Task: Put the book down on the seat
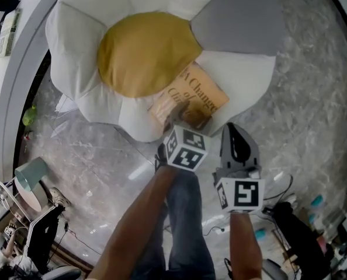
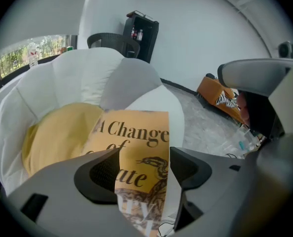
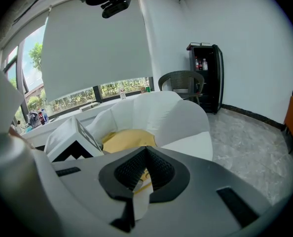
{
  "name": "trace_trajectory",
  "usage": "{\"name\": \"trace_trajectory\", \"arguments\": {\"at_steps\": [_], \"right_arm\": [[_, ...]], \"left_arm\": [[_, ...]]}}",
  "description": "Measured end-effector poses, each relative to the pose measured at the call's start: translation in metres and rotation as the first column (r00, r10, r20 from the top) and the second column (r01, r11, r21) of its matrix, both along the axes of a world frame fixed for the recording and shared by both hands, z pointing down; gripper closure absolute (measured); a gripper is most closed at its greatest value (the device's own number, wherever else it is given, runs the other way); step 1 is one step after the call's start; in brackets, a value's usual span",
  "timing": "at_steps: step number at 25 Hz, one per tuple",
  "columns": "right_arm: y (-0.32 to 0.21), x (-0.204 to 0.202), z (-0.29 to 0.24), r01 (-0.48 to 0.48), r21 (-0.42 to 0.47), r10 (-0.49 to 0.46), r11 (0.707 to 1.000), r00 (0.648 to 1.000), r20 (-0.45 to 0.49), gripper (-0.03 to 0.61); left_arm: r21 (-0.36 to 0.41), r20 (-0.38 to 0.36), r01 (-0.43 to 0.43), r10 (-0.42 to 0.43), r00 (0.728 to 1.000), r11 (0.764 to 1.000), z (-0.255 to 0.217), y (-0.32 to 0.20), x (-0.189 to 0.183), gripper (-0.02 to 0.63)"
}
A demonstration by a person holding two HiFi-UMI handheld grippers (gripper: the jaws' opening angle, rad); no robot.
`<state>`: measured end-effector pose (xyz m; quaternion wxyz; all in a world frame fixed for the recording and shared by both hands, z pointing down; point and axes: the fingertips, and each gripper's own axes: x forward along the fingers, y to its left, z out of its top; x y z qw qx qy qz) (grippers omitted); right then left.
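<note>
Book (image 1: 191, 95) lies flat on the seat (image 1: 74, 39), across a white petal with one corner against the yellow centre cushion (image 1: 141, 51). Its near end sits just ahead of and below my left gripper (image 2: 144, 164), and its long axis runs straight away from the jaws. Those jaws stand wide with the cover showing between them and neither pad pressing it, so I judge the book is down and the left only needs to back straight off; my right gripper (image 3: 145, 152), jaws together on nothing, hangs beside it, further from the book.
</note>
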<state>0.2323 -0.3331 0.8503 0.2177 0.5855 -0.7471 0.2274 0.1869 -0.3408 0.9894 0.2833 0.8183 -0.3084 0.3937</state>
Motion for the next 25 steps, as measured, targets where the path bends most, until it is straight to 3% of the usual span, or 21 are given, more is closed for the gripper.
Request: {"name": "trace_trajectory", "arguments": {"at_steps": [13, 17, 20, 21, 25], "right_arm": [[0.001, -0.006, -0.009, -0.013, 0.011, 0.013, 1.0, 1.0, 0.005, 0.575], [-0.001, -0.013, -0.019, -0.006, 0.027, 0.005, 1.0, 1.0, 0.009, 0.575], [-0.002, -0.018, -0.028, -0.002, 0.039, 0.001, 0.999, 1.0, 0.012, 0.575], [-0.002, -0.02, -0.033, 0.002, 0.043, -0.002, 0.999, 1.0, 0.012, 0.575], [0.002, -0.031, -0.052, 0.021, 0.054, -0.021, 0.998, 1.0, 0.007, 0.575]], "left_arm": [[-0.043, -0.016, 0.106, -0.107, 0.994, 0.993, -0.004, 0.003, -0.022, 0.307], [0.033, -0.019, 0.161, -0.16, 0.987, 0.986, -0.025, -0.007, -0.037, 0.4], [0.083, -0.013, 0.197, -0.196, 0.98, 0.977, -0.042, -0.011, -0.05, 0.576], [0.1, -0.016, 0.211, -0.21, 0.977, 0.972, -0.048, -0.012, -0.054, 0.607], [0.161, -0.042, 0.246, -0.242, 0.969, 0.956, -0.078, -0.014, -0.068, 0.607]]}}
